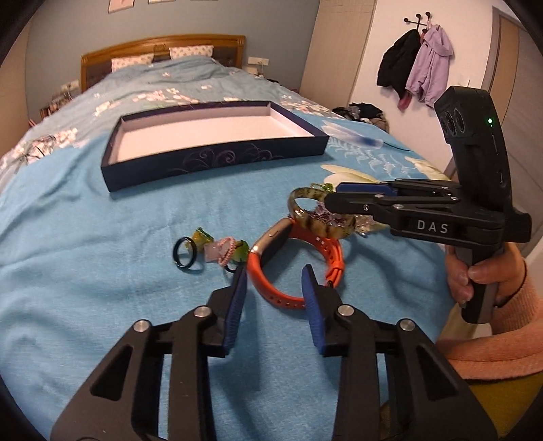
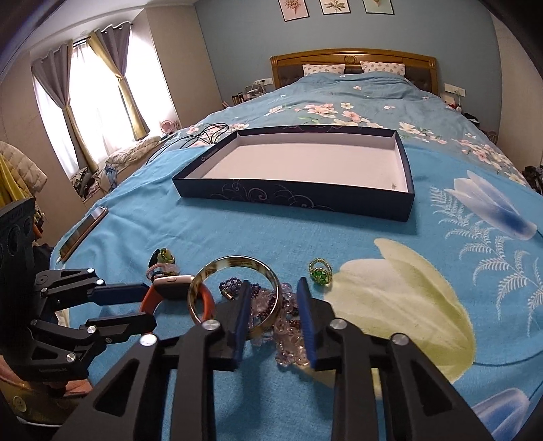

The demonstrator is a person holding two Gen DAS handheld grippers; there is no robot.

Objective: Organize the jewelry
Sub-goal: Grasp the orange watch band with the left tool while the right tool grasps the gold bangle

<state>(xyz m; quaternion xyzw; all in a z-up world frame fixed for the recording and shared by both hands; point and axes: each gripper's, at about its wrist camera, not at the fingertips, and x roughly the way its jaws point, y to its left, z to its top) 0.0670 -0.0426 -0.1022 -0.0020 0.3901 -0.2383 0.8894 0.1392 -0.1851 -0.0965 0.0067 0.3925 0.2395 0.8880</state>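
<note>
Bedroom. Bed (image 2: 339, 237) fills most of the room, covered with a blue floral bedspread; wooden headboard (image 2: 353, 59) stands against a pale blue wall (image 2: 237, 51), two patterned pillows (image 2: 353, 69) before it. Three framed botanical prints (image 2: 334, 7) hang above. Window (image 2: 98, 91) with grey and yellow-green curtains admits bright daylight. Wall-mounted coat hooks (image 1: 417, 18) carry a black jacket and a lilac jacket (image 1: 429, 64). Clothing heaped beside the bed (image 1: 364, 113).
</note>
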